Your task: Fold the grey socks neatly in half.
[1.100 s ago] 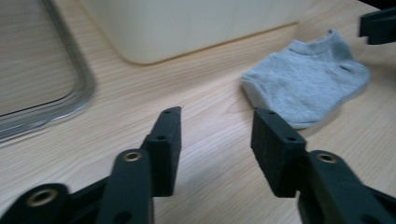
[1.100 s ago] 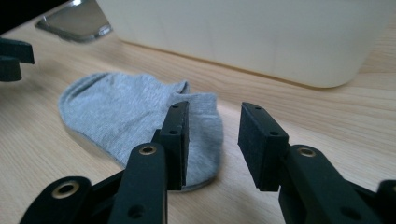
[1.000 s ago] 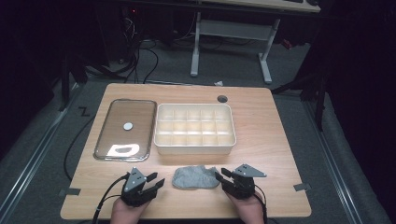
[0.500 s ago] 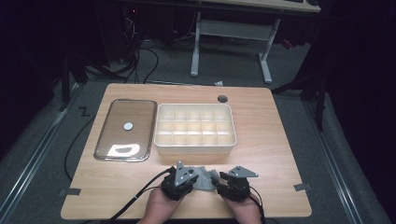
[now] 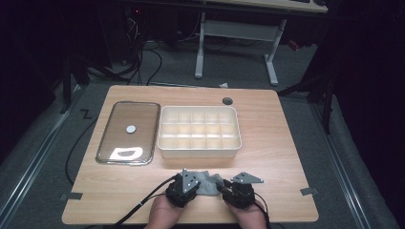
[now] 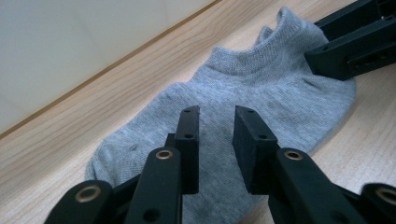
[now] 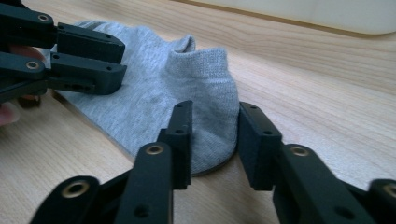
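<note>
Grey ribbed-cuff knit sock (image 6: 243, 93) flat on woodgrain table (image 5: 286, 143), between parted jaws of both grippers (image 6: 215, 135) (image 7: 210, 135).

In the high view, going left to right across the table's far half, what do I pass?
Flat glass lid with a metal rim → cream plastic compartment box → small round dark grommet hole.

Light wooden table (image 5: 286, 143) with small round dark hole (image 5: 228, 100) near far edge. Cream plastic compartment tray (image 5: 199, 150), open-topped, mid-table. Flat rectangular metal-rimmed glass lid (image 5: 128, 131) just beside tray, apart from it, white round knob (image 5: 130, 128) at centre. Grey tape pieces (image 5: 309, 191) at near table corners. White-legged desk frame (image 5: 234, 36) on grey floor beyond.
</note>
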Action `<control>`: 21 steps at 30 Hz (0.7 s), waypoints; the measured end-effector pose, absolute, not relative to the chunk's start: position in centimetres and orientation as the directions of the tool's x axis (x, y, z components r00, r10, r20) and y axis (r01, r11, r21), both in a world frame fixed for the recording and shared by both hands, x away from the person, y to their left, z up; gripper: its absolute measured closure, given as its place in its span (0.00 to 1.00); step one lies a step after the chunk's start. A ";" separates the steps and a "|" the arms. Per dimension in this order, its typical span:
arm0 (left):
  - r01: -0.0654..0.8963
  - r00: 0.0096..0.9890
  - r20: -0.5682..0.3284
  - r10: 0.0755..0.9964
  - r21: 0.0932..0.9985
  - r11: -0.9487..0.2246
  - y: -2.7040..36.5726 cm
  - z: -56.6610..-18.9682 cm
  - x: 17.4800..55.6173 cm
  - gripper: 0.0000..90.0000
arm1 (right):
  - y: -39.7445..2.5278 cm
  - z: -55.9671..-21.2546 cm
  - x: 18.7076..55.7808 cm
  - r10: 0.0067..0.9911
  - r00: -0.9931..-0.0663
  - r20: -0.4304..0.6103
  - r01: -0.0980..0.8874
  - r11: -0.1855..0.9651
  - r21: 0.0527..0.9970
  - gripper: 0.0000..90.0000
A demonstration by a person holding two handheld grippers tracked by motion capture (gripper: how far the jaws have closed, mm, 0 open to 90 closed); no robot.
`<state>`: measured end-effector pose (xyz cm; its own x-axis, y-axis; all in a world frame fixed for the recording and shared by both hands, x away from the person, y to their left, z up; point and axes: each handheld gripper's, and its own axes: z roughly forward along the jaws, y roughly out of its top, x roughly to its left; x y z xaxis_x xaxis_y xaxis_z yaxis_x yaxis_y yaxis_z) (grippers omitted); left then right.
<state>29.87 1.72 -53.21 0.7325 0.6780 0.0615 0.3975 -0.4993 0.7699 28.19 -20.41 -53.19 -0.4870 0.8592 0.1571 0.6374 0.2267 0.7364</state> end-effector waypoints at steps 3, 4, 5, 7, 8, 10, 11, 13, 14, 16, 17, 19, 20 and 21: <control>0.399 0.731 0.061 0.679 0.770 -0.498 1.7 -53.2 29.8 0.80 | -20.3 -53.2 28.3 0.855 -0.489 0.172 0.645 0.222 0.731 0.84; 0.399 0.731 0.061 0.679 0.770 -0.498 1.7 -53.2 29.8 0.80 | -20.3 -53.2 28.3 0.855 -0.489 0.172 0.645 0.222 0.731 0.84; 0.397 0.729 0.064 0.681 0.772 -0.497 1.7 -53.2 29.8 0.80 | -20.3 -53.2 28.3 0.853 -0.492 0.171 0.645 0.226 0.730 0.85; 0.399 0.726 0.064 0.685 0.772 -0.495 1.6 -53.2 29.7 0.81 | -20.3 -53.2 28.5 0.848 -0.502 0.173 0.644 0.233 0.729 0.88; 0.400 0.724 0.063 0.686 0.772 -0.494 1.6 -53.2 29.7 0.81 | -20.3 -53.2 28.5 0.848 -0.502 0.173 0.644 0.233 0.729 0.88; 0.412 0.720 0.051 0.692 0.771 -0.486 1.6 -53.2 29.7 0.82 | -20.3 -53.2 28.6 0.840 -0.516 0.169 0.638 0.245 0.730 0.90; 0.410 0.718 0.055 0.694 0.771 -0.486 1.6 -53.2 29.6 0.82 | -20.4 -53.2 28.6 0.835 -0.521 0.178 0.638 0.242 0.731 0.91; 0.408 0.718 0.059 0.694 0.771 -0.488 1.5 -53.2 29.6 0.82 | -20.4 -53.2 28.6 0.834 -0.523 0.178 0.636 0.242 0.733 0.92; 0.408 0.717 0.061 0.694 0.770 -0.490 1.5 -53.2 29.6 0.82 | -20.4 -53.1 28.6 0.833 -0.526 0.170 0.629 0.246 0.738 0.92; 0.402 0.717 0.071 0.693 0.770 -0.495 1.5 -53.2 29.5 0.82 | -20.5 -52.9 28.4 0.833 -0.529 0.163 0.613 0.243 0.752 0.93; 0.399 0.717 0.079 0.692 0.768 -0.501 1.4 -53.2 29.5 0.82 | -20.6 -52.4 28.2 0.828 -0.538 0.157 0.589 0.236 0.772 0.93; 0.394 0.714 0.093 0.694 0.765 -0.509 1.1 -53.2 29.5 0.82 | -20.7 -51.7 27.9 0.821 -0.546 0.165 0.569 0.219 0.792 0.93; 0.394 0.714 0.093 0.694 0.765 -0.509 1.1 -53.2 29.5 0.82 | -20.7 -51.5 27.8 0.818 -0.551 0.169 0.563 0.215 0.798 0.93; 0.383 0.712 0.119 0.692 0.760 -0.524 0.8 -53.1 29.4 0.83 | -20.6 -51.3 27.7 0.811 -0.558 0.175 0.554 0.208 0.806 0.93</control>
